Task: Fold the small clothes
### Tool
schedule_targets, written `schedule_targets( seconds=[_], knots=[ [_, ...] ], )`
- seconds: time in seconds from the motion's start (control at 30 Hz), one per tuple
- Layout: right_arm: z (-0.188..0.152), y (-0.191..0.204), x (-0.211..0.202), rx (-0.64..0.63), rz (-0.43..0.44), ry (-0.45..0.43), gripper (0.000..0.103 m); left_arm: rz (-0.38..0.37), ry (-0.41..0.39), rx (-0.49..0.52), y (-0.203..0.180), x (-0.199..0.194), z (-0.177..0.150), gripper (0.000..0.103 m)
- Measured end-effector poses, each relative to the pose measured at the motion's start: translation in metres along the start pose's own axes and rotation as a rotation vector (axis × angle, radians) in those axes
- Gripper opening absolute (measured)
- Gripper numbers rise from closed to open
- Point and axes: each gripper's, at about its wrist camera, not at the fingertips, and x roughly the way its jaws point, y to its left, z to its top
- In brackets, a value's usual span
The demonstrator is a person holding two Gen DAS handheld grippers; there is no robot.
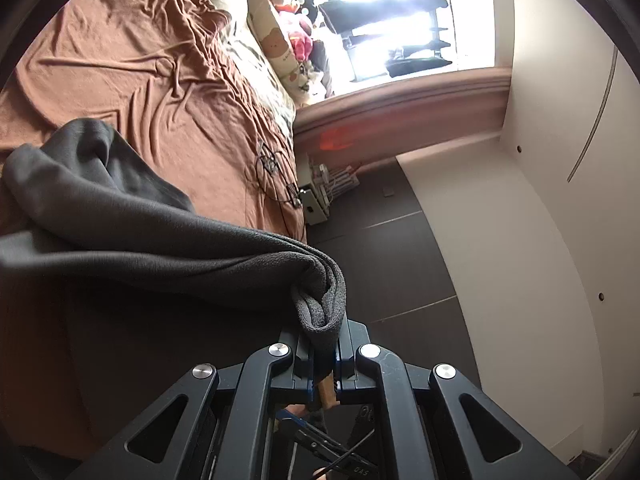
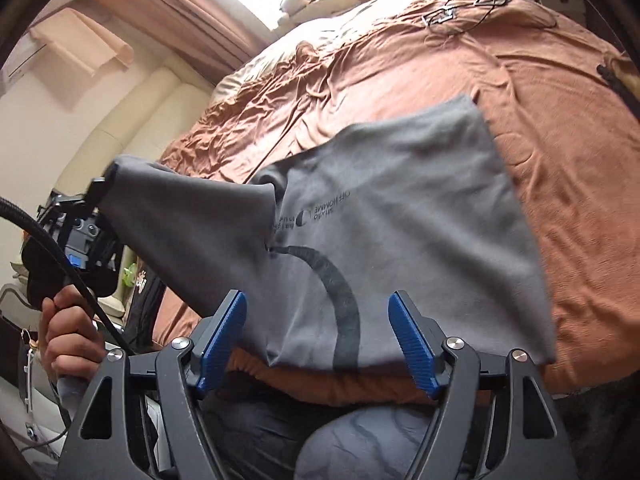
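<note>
A grey shirt [image 2: 384,216] lies partly spread on the brown bedsheet [image 2: 560,128], print side up, its body near the foot edge of the bed; one corner is lifted off the sheet toward the left of the right wrist view. That corner is up because the left gripper [image 1: 324,344] has a bunched fold of the fabric pinched tight between its fingers, which, I judge, is meant to carry that side over the rest of the shirt for a fold. The flat sheet gives a broad soft surface to fold on.

The right gripper [image 2: 318,336] hangs just over the shirt's near hem with its blue pads [image 2: 412,344] spread wide and nothing between them; the cloth lies below, not grasped.

The left gripper points almost level, past the bed's edge toward the dark floor [image 1: 400,240], the shirt trailing back from it onto the sheet. The person's hand [image 2: 70,336] clasps its handle beside the bed. The right gripper tilts down toward the shirt.
</note>
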Motion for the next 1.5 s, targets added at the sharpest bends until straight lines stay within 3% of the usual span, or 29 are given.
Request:
schedule_targets(
  seconds=[0.37, 0.87, 0.93, 1.0, 1.07, 1.27, 1.5],
  knots=[
    [-0.019, -0.044, -0.051, 0.094, -0.049, -0.067, 0.072, 0.075, 0.191, 0.065, -0.011, 0.077, -0.042, 0.006],
    [-0.041, -0.094, -0.093, 0.206, -0.092, -0.069, 0.072, 0.221, 0.406, 0.096, 0.01, 0.16, -0.091, 0.007],
    [-0.043, -0.098, -0.092, 0.213, -0.096, -0.061, 0.072, 0.265, 0.45, 0.102, 0.015, 0.171, -0.099, 0.015],
    [-0.043, -0.101, -0.09, 0.217, -0.093, -0.051, 0.072, 0.279, 0.495, 0.086, 0.02, 0.178, -0.105, 0.047],
    [-0.043, -0.101, -0.089, 0.212, -0.091, -0.04, 0.072, 0.269, 0.512, 0.069, 0.025, 0.178, -0.106, 0.062],
    [-0.036, -0.1, -0.077, 0.185, -0.085, -0.002, 0.072, 0.297, 0.471, 0.09, 0.029, 0.149, -0.089, 0.079],
    [-0.024, -0.081, -0.055, 0.068, -0.102, 0.062, 0.072, 0.395, 0.397, 0.093, 0.045, 0.114, -0.057, 0.082]
  ],
)
